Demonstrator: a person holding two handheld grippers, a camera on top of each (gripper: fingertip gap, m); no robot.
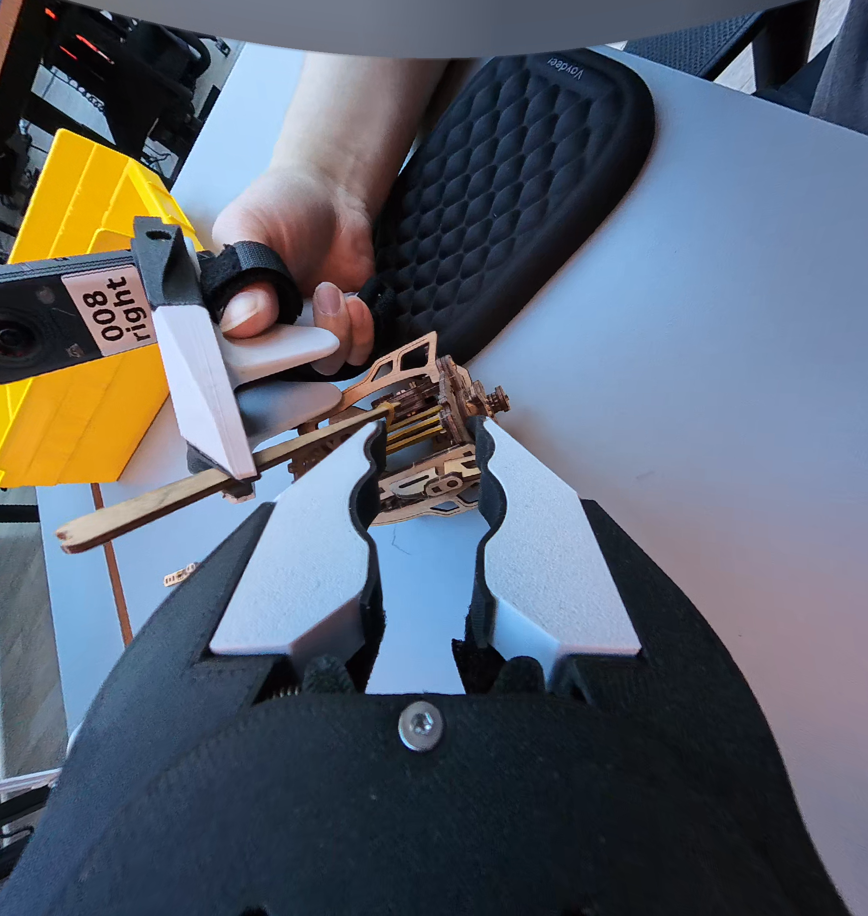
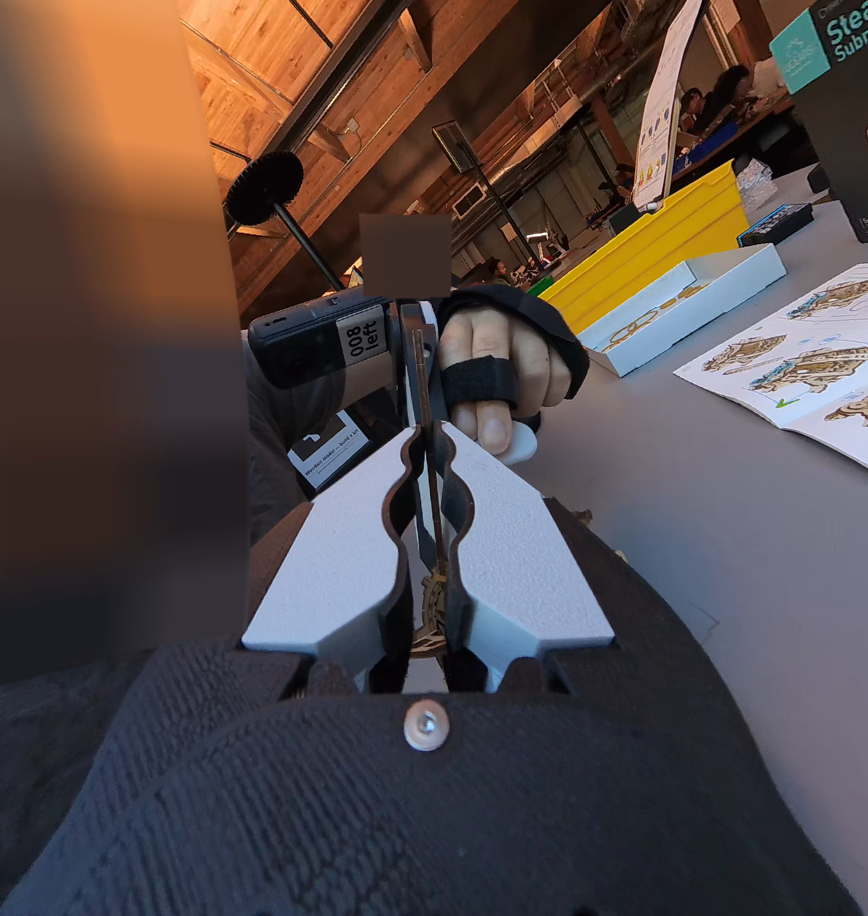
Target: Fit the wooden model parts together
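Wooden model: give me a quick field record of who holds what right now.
left hand-held gripper: shut on wooden model, gripped at its sides
right hand-held gripper: shut on flat wooden strip
strip tip: reaches into the model beside the yellow rubber bands
loose part: small wooden piece on table
behind: yellow bin, black cushion

The right gripper [image 2: 428,448] had its jaws pinched on a thin wooden stick [image 2: 428,426] seen edge-on. Beyond, the left gripper [image 2: 407,376] faced it. An instruction booklet [image 2: 818,357], white tray [image 2: 694,302] and yellow bin [image 2: 669,238] lay on the desk [image 2: 669,520].
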